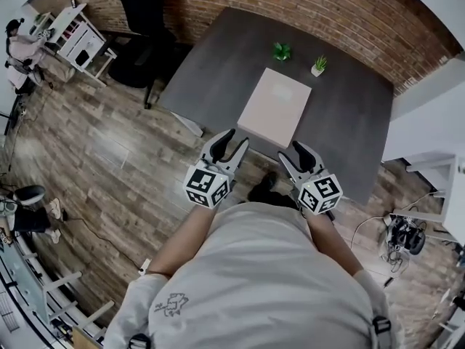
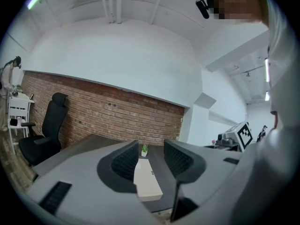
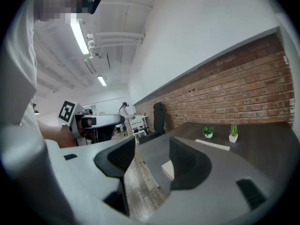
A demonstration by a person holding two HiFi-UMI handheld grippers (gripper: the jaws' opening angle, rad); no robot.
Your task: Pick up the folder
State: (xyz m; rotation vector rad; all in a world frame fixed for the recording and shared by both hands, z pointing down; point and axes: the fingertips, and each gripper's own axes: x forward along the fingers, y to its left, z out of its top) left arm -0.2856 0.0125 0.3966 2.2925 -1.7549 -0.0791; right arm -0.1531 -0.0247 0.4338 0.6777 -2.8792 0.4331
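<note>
Head view, folder (image 1: 275, 107) on table (image 1: 218, 67), white pot (image 1: 317, 71) holding green plant (image 1: 320, 62)

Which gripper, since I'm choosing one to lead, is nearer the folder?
Left, narrowly: the left gripper sits at the near-left corner of the folder; the right gripper hangs off its near-right corner.

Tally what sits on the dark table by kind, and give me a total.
Folder: 1
Potted plants: 2
Total on the table: 3
</note>
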